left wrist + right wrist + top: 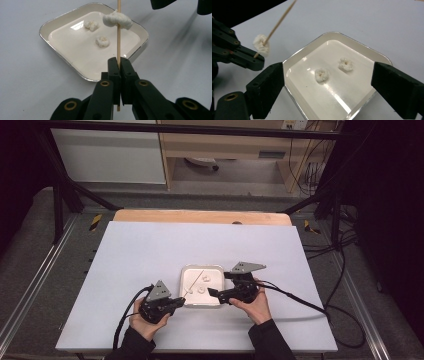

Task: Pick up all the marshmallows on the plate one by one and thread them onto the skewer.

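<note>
Left gripper [119, 65] clamped tight on a thin wooden skewer [119, 47], jaws pressed together around its lower end, a short stub poking out beneath them. Skewer rising up and away from the jaws over the near edge of a shallow white tray [62, 58] with rounded corners and a shiny rim. One white puffy piece [117, 20] threaded on the skewer, partway up the stick, hanging above the tray's far corner in the left gripper view. In the right gripper view, same threaded piece [261, 45] seen just beyond the left gripper's [258, 56] jaw tips, off the tray's [312, 40] left side, skewer [279, 22] slanting up toward the top of the frame. Right gripper [327, 85] spread wide, nothing between the jaws, one black pad on either side of the tray's near corner, clear of the rim. Two more white pieces lying loose in the tray bed: one [321, 74] near the middle, another [346, 64] just beyond it toward the far side, close together but apart. From the high view, tray [189, 301] on the white table [150, 255] between both hands, left gripper [177, 302] at its near-left corner, right gripper [212, 293] at its right edge, black cables trailing off toward the table edges.
</note>
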The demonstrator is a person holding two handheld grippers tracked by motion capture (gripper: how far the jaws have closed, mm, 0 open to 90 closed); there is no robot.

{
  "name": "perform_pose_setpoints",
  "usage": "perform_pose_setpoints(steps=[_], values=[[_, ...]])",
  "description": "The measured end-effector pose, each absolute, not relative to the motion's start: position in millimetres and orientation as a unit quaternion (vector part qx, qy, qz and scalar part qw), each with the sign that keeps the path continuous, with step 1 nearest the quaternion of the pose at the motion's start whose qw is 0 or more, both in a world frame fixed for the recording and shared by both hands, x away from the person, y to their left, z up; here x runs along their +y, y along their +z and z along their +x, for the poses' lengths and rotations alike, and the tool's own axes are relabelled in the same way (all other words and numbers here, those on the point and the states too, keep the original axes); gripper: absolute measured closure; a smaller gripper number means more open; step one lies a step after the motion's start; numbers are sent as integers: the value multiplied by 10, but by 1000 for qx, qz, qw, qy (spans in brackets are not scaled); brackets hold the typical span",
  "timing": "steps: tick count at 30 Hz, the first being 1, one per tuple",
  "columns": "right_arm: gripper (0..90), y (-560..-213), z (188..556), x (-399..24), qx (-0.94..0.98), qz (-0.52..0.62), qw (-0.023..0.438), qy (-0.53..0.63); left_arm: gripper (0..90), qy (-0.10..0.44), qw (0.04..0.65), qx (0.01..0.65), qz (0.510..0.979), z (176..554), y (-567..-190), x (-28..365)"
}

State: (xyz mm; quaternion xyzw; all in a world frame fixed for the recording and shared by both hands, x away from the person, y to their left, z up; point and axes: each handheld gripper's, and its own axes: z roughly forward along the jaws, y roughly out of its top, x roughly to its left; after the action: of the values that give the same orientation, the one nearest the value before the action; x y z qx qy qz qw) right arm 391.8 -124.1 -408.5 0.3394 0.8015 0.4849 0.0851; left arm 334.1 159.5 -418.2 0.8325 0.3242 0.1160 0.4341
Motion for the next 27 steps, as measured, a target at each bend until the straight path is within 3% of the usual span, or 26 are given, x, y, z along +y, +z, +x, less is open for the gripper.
perform_pose_setpoints(steps=[14, 27], values=[[100, -4194, 4272, -1089, 823, 352, 105, 433, 880, 109, 434, 331, 831, 3381, -4197, 1661], [223, -4348, 4496, -888, 833, 347, 108, 416, 880, 107, 438, 336, 827, 3393, -4196, 1688]])
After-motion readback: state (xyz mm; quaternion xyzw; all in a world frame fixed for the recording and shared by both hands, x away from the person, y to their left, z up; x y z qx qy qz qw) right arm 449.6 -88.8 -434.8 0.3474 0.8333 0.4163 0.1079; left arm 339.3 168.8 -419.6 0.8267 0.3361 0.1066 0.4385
